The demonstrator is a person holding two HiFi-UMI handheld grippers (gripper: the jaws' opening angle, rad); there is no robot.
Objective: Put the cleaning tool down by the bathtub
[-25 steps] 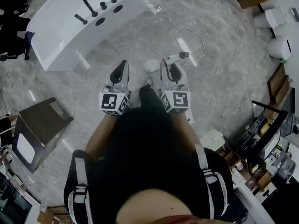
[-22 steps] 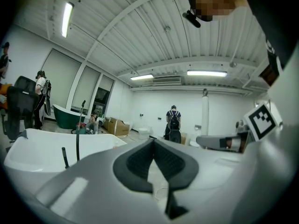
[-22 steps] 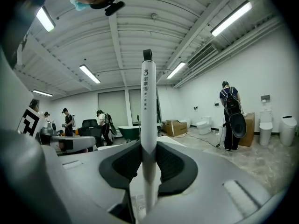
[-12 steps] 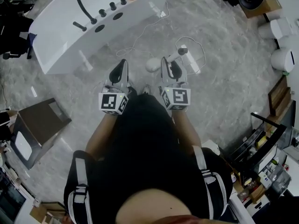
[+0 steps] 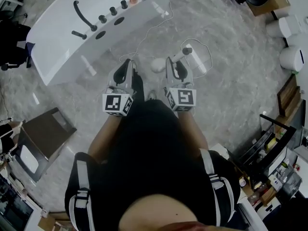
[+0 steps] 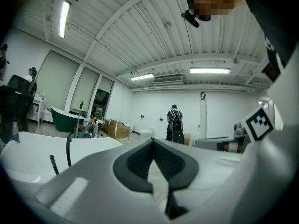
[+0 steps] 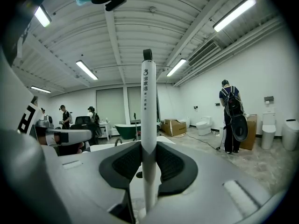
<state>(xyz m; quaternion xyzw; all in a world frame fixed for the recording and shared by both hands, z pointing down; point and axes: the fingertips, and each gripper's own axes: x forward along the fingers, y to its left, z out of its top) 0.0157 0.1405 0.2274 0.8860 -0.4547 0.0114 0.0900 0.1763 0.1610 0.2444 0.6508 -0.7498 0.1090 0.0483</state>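
1. The slim white plastic cleaning wand (image 7: pixel 148 106) with a black cap stands upright between the dark ribbed pads (image 7: pixel 125 164) of the right tool (image 7: pixel 148 158), which is clamped on its shaft; in the head view a round white head (image 5: pixel 157 65) shows just left of that tool, seemingly the wand's lower end.
2. The left tool (image 6: pixel 152 146) has its jaws together at the tips, with nothing between them.
3. The wand is carried above the grey marbled floor (image 5: pixel 231 90), near the long white bathtub (image 5: pixel 57 47) with black fittings but apart from it.
4. It looks light and stiff, not fragile; the smooth round shaft may twist or slide in the pads, and a heavier head could make it swing.
5. The hold on the shaft below the cap seems sound; a hold nearer the head would likely steady it for lowering to the floor.
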